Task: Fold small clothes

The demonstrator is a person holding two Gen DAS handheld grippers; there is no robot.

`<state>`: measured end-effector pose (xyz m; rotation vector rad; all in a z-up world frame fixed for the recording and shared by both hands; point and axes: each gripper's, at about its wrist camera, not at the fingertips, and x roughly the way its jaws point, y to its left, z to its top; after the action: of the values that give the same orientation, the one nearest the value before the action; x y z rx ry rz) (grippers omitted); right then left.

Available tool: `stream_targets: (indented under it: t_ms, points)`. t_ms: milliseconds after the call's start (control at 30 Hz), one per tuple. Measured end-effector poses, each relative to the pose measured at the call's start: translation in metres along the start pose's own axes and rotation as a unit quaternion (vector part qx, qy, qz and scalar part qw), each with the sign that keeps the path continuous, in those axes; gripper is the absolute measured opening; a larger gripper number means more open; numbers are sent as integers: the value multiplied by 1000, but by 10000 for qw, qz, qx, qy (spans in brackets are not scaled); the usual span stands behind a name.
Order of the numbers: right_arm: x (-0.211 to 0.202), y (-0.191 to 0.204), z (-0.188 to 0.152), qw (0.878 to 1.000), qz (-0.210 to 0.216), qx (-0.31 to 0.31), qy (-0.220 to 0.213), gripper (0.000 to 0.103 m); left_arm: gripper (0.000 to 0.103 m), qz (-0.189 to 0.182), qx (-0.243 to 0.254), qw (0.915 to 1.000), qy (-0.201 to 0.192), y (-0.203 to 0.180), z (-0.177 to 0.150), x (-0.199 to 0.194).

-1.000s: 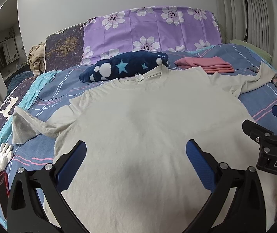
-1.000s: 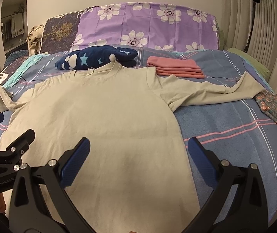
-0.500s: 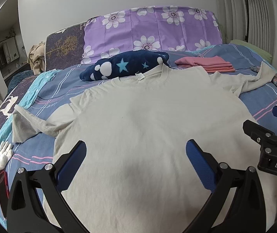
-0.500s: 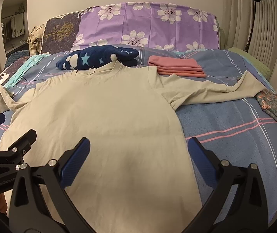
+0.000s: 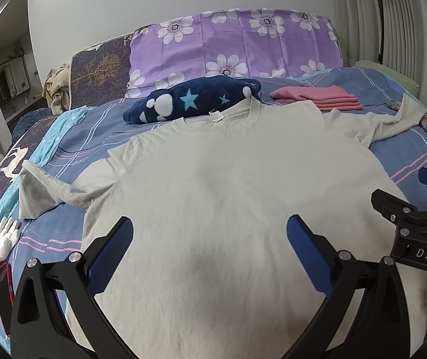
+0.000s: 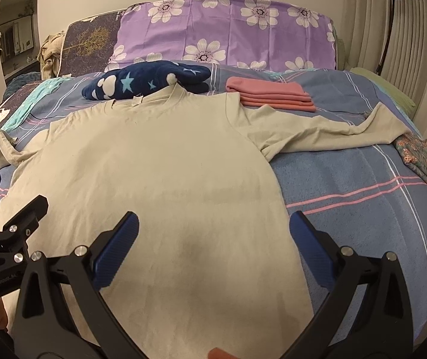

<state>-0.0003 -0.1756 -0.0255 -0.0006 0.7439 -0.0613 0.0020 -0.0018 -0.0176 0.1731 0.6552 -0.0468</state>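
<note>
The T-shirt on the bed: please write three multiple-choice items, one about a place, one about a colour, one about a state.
1. Where is the folded pink stack?
A. Beyond the T-shirt's right shoulder
B. On the T-shirt's hem
C. Under the star blanket

2. What colour is the T-shirt?
A. Red
B. Off-white
C. Black

3. What state are the left gripper and right gripper in?
A. Both shut on cloth
B. One shut
C. Both open, holding nothing

Answers: 1 A, the stack lies on the bedspread past that shoulder. 2 B, the cloth is pale. 3 C, each gripper shows wide-apart fingers with nothing between them.
</note>
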Motion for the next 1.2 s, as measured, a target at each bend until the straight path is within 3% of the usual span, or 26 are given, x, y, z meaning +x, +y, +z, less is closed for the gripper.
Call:
stream_targets:
  t_ms: [100, 1200]
  points:
    - [0, -3, -1, 9999, 137, 73, 2, 101, 102, -6, 3, 10000, 3, 0, 0, 0]
    - [-3, 1, -2, 9999, 111, 21, -115, 101, 102, -67, -29, 9999, 134, 2, -2, 0]
